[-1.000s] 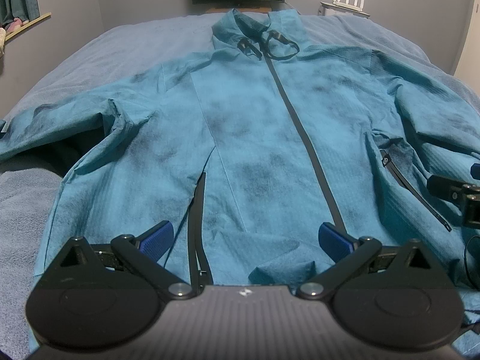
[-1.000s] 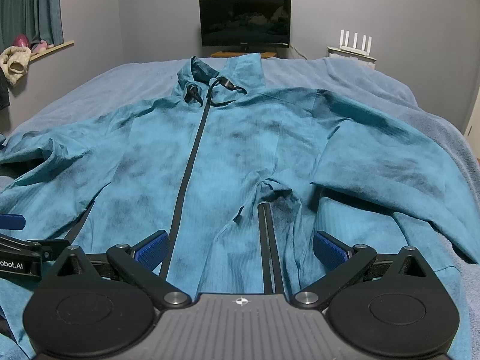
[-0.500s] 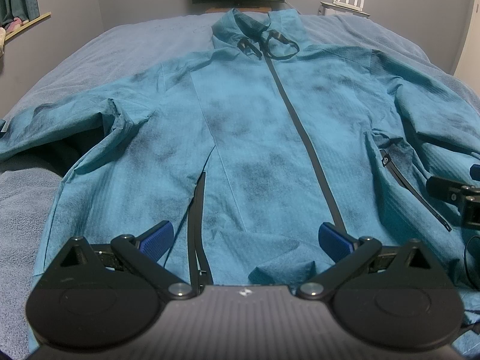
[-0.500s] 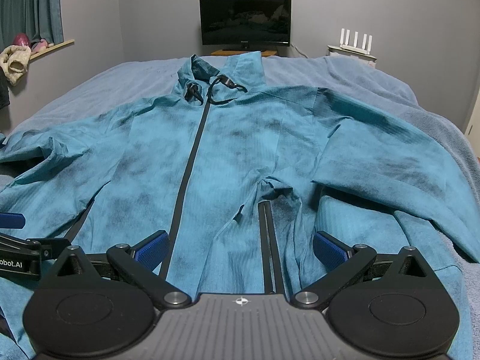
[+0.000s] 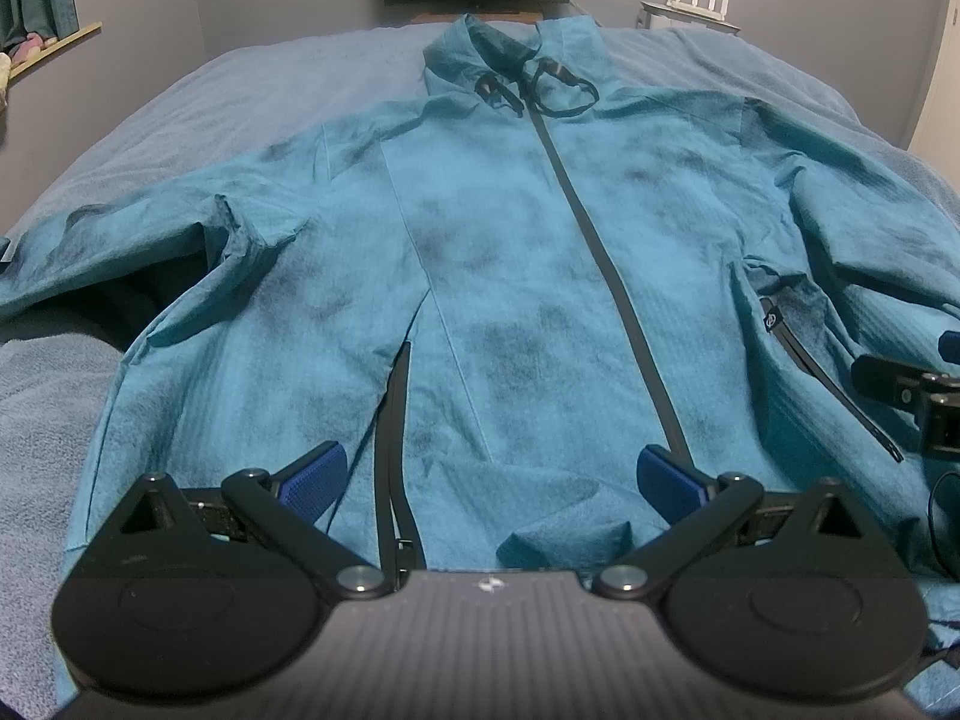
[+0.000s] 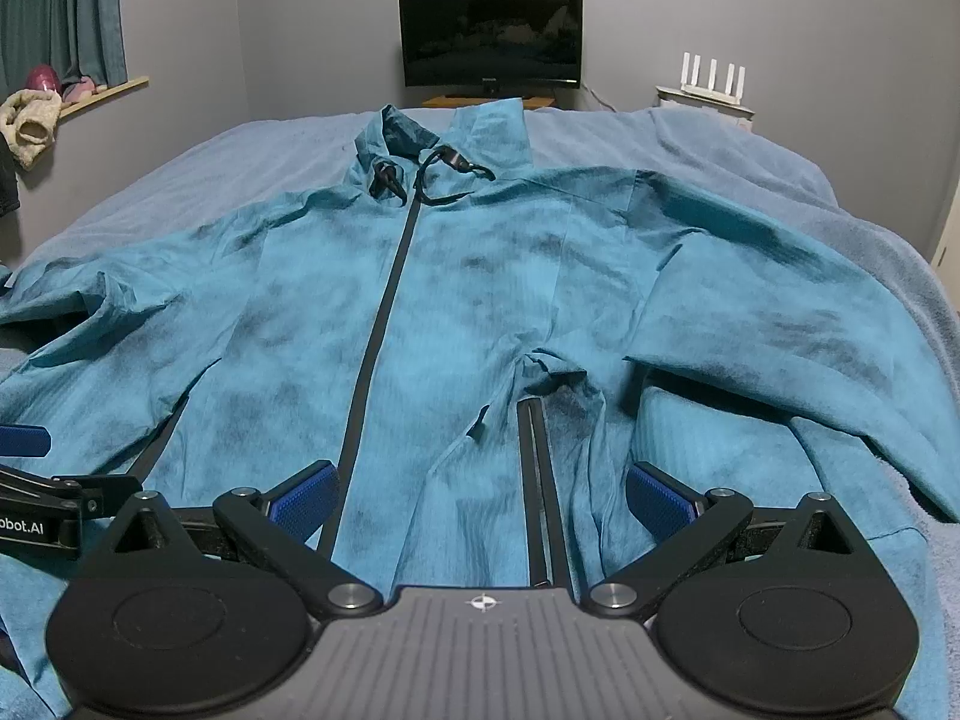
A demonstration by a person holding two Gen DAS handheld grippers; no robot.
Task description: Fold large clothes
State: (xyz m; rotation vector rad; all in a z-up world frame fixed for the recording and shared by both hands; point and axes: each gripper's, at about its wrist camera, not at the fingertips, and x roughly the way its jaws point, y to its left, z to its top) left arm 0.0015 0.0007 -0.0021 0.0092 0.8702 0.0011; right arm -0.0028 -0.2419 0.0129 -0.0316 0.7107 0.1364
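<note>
A large teal zip jacket (image 5: 510, 276) lies face up on the bed, collar at the far end, both sleeves spread out to the sides; the right wrist view shows the same jacket (image 6: 468, 312). My left gripper (image 5: 491, 475) hovers open over the hem at the left pocket zip, nothing between its blue pads. My right gripper (image 6: 480, 495) is open too, above the hem at the right pocket zip. Each gripper's fingertip shows at the edge of the other's view.
The jacket rests on a grey-blue bed cover (image 5: 252, 96). Behind the bed stand a dark monitor (image 6: 491, 36) and a white router (image 6: 711, 75). A window ledge with curtain and soft items (image 6: 36, 114) is at the left wall.
</note>
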